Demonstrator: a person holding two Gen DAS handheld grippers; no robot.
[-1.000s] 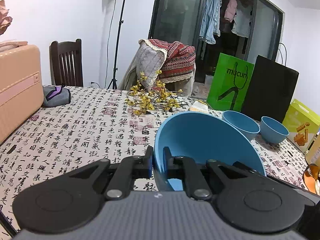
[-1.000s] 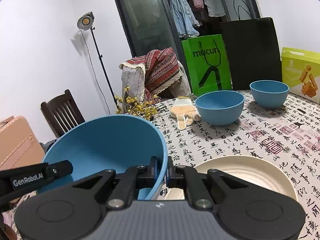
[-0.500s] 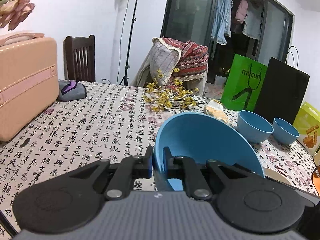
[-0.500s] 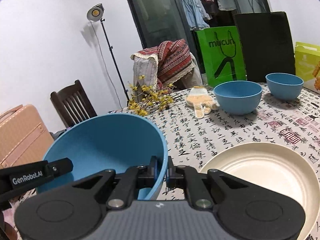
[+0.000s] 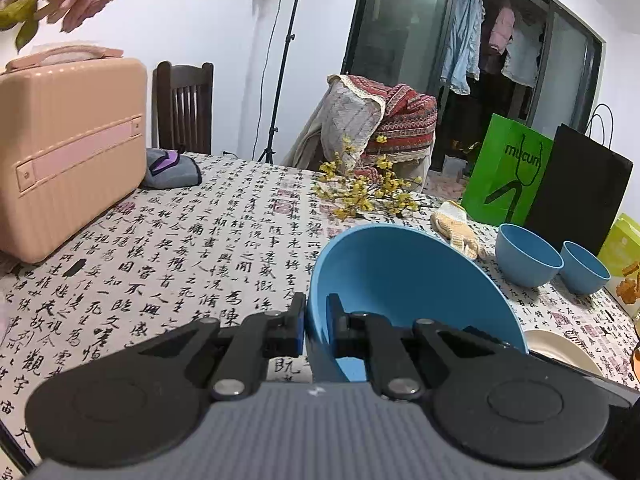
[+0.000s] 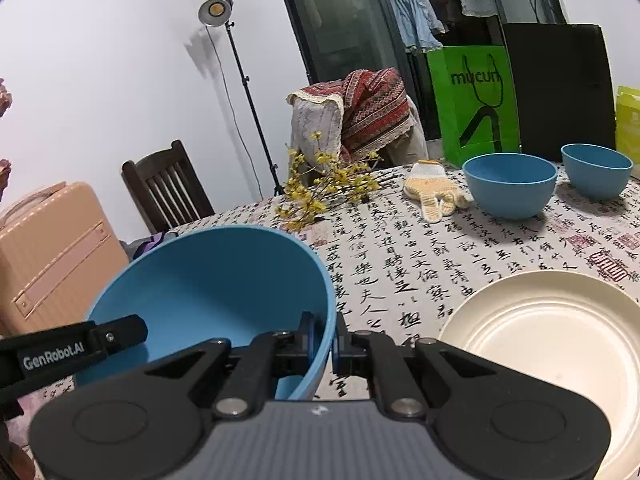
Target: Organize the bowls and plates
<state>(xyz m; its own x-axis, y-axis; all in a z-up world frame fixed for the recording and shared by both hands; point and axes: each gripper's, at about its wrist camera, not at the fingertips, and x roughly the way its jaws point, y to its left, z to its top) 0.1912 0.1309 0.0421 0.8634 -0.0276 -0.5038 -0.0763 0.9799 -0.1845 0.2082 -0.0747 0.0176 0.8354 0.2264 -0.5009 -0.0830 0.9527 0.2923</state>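
A table (image 5: 224, 236) under a calligraphy-print cloth carries a peach suitcase (image 5: 68, 152) at its left, a grey pouch (image 5: 172, 170) beside it, a spray of yellow blossoms (image 5: 368, 192) near the far edge and a knitted glove (image 6: 434, 190) lying just beside a mid-sized blue bowl (image 6: 510, 184), with a smaller blue bowl (image 6: 596, 170) next to that. Behind them stand a green paper bag (image 6: 474, 100) and a black bag (image 6: 560, 88), with a blanket-draped chair (image 5: 384, 120), a wooden chair (image 5: 182, 108) and a lamp stand (image 6: 244, 92) beyond the table. Compared with a second ago, both cameras sit farther back and lower: the suitcase fills more of the left view and the cream plate (image 6: 552, 344) more of the right one. The large blue bowl (image 6: 216, 288) hangs tilted above the cloth, left of the plate, empty as far as its inside shows. The left gripper (image 5: 316, 322) is clamped on its left rim, the right gripper (image 6: 326, 340) on its right rim, each with one pad inside the wall and one outside. The plate and the two smaller bowls look empty too.
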